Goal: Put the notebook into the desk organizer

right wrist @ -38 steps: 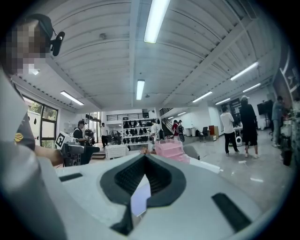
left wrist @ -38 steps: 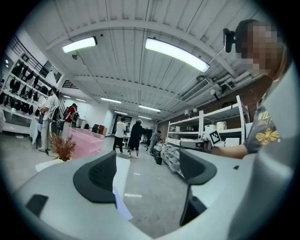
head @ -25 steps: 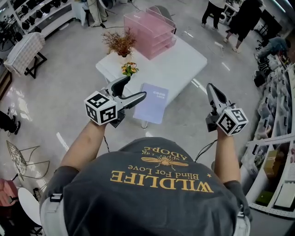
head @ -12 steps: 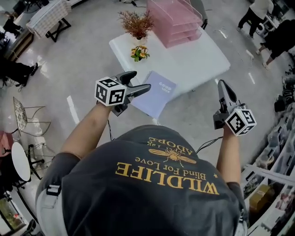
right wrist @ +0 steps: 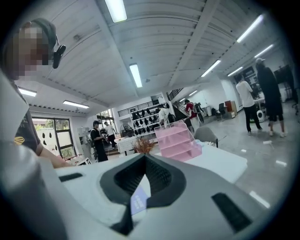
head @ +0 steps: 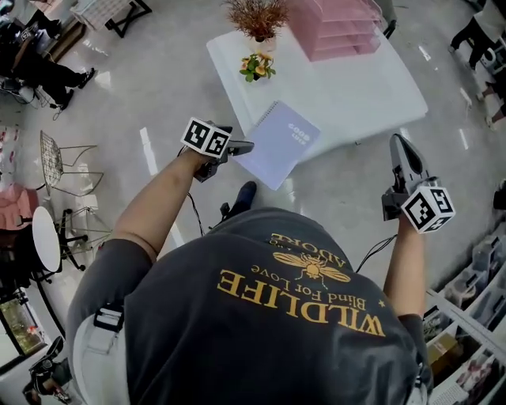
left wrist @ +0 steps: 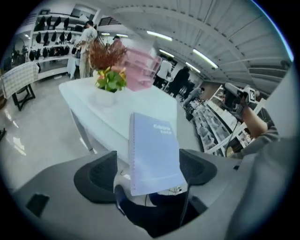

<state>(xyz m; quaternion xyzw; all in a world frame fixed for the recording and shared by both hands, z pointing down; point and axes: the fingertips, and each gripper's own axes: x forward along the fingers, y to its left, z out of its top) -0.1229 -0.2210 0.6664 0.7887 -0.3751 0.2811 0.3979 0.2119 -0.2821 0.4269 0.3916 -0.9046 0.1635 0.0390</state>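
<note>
A lilac spiral notebook [head: 281, 142] lies flat on the white table [head: 356, 95], its near corner overhanging the front edge. The pink tiered desk organizer [head: 336, 28] stands at the table's far side. My left gripper [head: 241, 146] hovers open in the air just left of the notebook's near corner and does not touch it. In the left gripper view the notebook [left wrist: 154, 150] shows between the spread jaws. My right gripper [head: 398, 142] is shut and empty, off the table's right front corner. The right gripper view shows the organizer [right wrist: 178, 140] beyond the shut jaws.
A small flower pot [head: 257, 67] and a dried plant [head: 257, 16] stand at the table's far left, beside the organizer. Wire chairs [head: 63, 166] stand on the floor at left and shelving [head: 474, 300] at right. People walk in the background.
My view has swung, so the table now sits higher and more to the right. The left gripper has moved up toward the notebook's near corner. The right gripper stays shut.
</note>
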